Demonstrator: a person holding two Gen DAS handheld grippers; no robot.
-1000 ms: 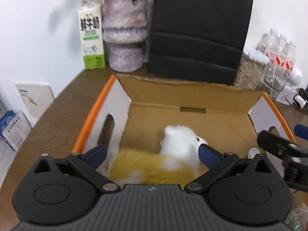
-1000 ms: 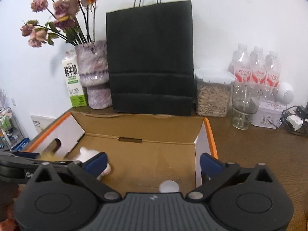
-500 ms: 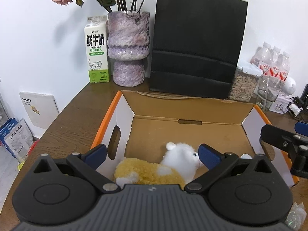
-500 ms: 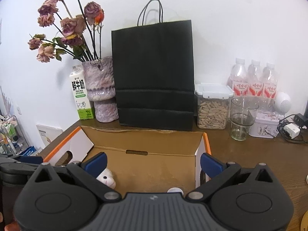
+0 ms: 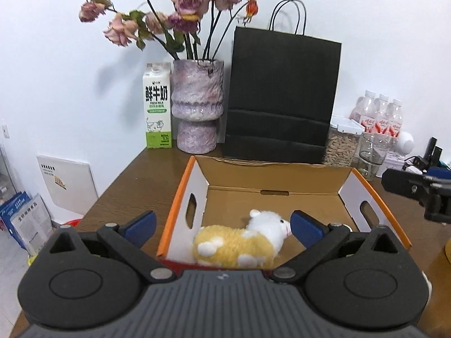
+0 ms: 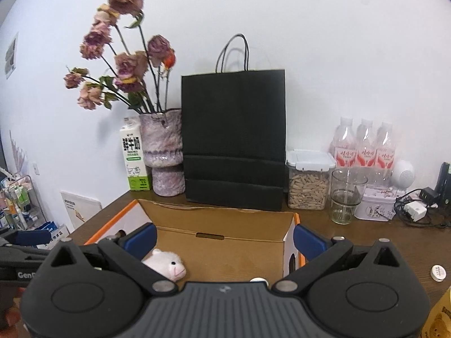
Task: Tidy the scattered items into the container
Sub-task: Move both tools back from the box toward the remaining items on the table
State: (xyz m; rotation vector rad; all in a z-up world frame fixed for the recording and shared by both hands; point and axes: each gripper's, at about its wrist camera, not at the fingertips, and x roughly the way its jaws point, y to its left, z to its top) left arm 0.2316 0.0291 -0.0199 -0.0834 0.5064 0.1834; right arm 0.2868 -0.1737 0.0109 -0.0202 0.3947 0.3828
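An open cardboard box (image 5: 270,174) with orange-edged flaps sits on the brown table. Inside it lies a yellow-and-white plush sheep (image 5: 239,245), its white head (image 6: 166,264) also showing in the right wrist view. A small white object (image 6: 258,279) peeks out at the box's near right. My left gripper (image 5: 222,224) hovers open above the box's near edge, nothing between its blue pads. My right gripper (image 6: 224,238) is open too, raised over the box (image 6: 225,222); the other gripper's black body (image 5: 417,188) shows at the right of the left wrist view.
Behind the box stand a milk carton (image 5: 157,107), a purple vase of dried roses (image 5: 197,107), a black paper bag (image 5: 282,95), a jar of seeds (image 6: 308,180), a glass (image 6: 345,197), water bottles (image 6: 363,146) and a tin (image 6: 375,207). A small round disc (image 6: 438,271) lies at right.
Both grippers have risen and drawn back from the box. The plush sheep has left my left gripper's open jaws and now lies on the box floor.
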